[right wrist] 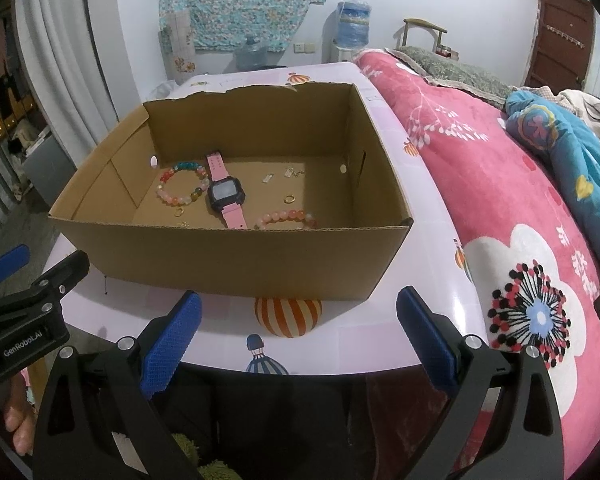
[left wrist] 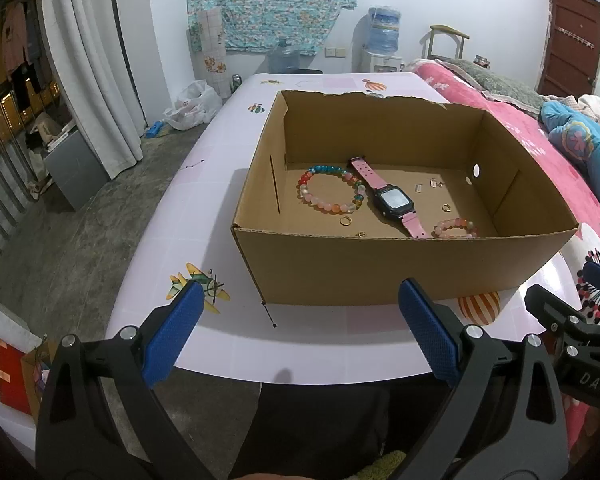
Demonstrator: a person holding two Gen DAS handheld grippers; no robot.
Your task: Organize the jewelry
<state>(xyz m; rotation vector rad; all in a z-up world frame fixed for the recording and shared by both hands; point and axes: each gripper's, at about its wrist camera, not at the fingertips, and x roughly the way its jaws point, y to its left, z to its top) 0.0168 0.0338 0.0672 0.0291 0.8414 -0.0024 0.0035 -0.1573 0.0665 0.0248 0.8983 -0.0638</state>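
Note:
An open cardboard box (left wrist: pixel 380 264) (right wrist: pixel 236 256) stands on the table. Inside lie a multicoloured bead bracelet (left wrist: pixel 331 194) (right wrist: pixel 182 188), a pink watch (left wrist: pixel 392 200) (right wrist: pixel 224 194), a smaller pink bead bracelet (left wrist: pixel 455 227) (right wrist: pixel 286 218), gold rings (left wrist: pixel 345 221) (right wrist: pixel 289 199) and small earrings (left wrist: pixel 434 183) (right wrist: pixel 290 172). My left gripper (left wrist: pixel 300 300) is open and empty in front of the box's near wall. My right gripper (right wrist: pixel 298 308) is open and empty, also in front of the box, to the right of the left one.
The table (left wrist: pixel 204 216) has a pale pink cloth with balloon prints. A bed with a pink floral blanket (right wrist: pixel 500 200) runs along the table's right side. White curtains (left wrist: pixel 92 60) and bare floor (left wrist: pixel 80 248) lie to the left.

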